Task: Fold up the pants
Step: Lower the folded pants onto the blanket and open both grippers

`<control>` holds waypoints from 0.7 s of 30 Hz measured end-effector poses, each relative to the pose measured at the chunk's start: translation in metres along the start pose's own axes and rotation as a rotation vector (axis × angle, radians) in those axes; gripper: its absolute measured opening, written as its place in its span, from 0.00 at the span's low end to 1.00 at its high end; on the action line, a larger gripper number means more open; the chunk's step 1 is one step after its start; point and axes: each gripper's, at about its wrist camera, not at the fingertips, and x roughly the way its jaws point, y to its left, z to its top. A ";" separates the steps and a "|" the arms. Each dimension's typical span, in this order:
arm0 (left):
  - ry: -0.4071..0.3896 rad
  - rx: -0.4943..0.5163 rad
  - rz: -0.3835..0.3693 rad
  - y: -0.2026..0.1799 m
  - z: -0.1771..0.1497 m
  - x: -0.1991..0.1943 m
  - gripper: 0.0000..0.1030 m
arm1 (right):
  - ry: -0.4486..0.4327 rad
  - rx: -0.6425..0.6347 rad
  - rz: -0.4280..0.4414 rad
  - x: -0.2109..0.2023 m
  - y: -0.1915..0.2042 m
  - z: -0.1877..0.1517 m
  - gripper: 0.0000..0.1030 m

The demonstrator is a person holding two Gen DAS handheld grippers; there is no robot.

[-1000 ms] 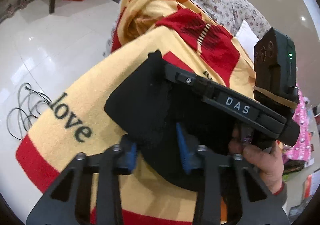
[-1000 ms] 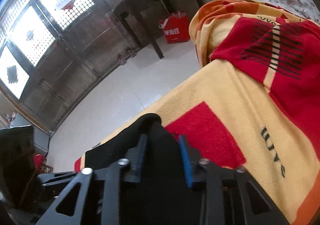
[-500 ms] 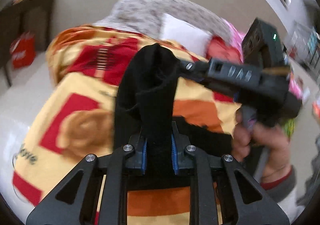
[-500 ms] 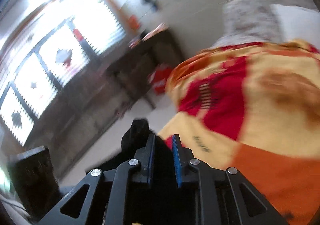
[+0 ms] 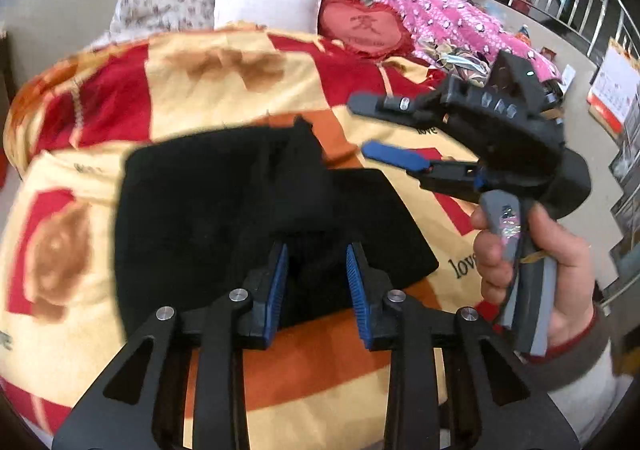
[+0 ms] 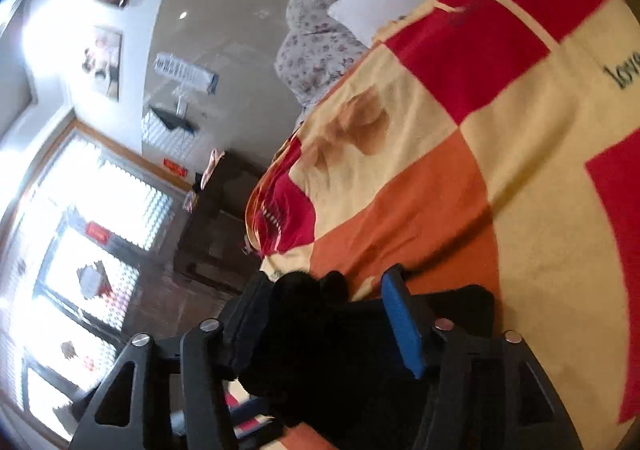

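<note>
You had just laid a fold – the pants (image 5: 256, 218) lay doubled on the blanket (image 5: 224, 82) (bed). Both the left gripper (image 5: 316, 282) and right gripper (image 5: 384, 130) were opening, jaws letting go, black cloth loose between each pair. Next probably called for regrasping an edge.

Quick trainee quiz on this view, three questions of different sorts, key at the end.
1. True or false: the black pants are spread on the bare floor.
2. Which thing sits between the white pillow and the pink quilt?
A. a lamp
B. a red heart-shaped cushion
C. a stack of books
3. Fill in: the word printed on the patchwork blanket just right of the pants is "____".

Key: 1 false, they are on the blanket. 2 B. 3 love.
</note>
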 end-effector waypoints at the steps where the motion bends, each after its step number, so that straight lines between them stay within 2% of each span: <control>1: -0.014 0.012 0.021 0.003 0.001 -0.007 0.28 | 0.028 -0.010 -0.001 0.006 0.003 -0.005 0.63; 2: -0.029 0.011 0.045 0.011 0.001 -0.016 0.32 | 0.048 -0.013 0.002 0.010 0.005 -0.008 0.64; 5: -0.047 -0.032 0.103 0.037 0.001 -0.028 0.33 | 0.095 -0.028 -0.011 0.030 0.010 -0.019 0.69; 9: -0.028 -0.086 0.189 0.068 -0.008 -0.024 0.33 | 0.077 -0.083 -0.062 0.040 0.021 -0.025 0.77; 13: 0.037 -0.117 0.188 0.080 -0.020 0.000 0.33 | 0.090 -0.132 -0.113 0.044 0.030 -0.029 0.79; 17: 0.028 -0.126 0.189 0.082 -0.022 0.005 0.35 | 0.070 -0.197 -0.119 0.037 0.038 -0.031 0.78; 19: 0.026 -0.129 0.185 0.083 -0.024 0.006 0.39 | 0.105 -0.220 -0.136 0.047 0.037 -0.033 0.79; 21: 0.027 -0.132 0.187 0.083 -0.025 0.007 0.40 | 0.149 -0.256 -0.156 0.066 0.033 -0.041 0.69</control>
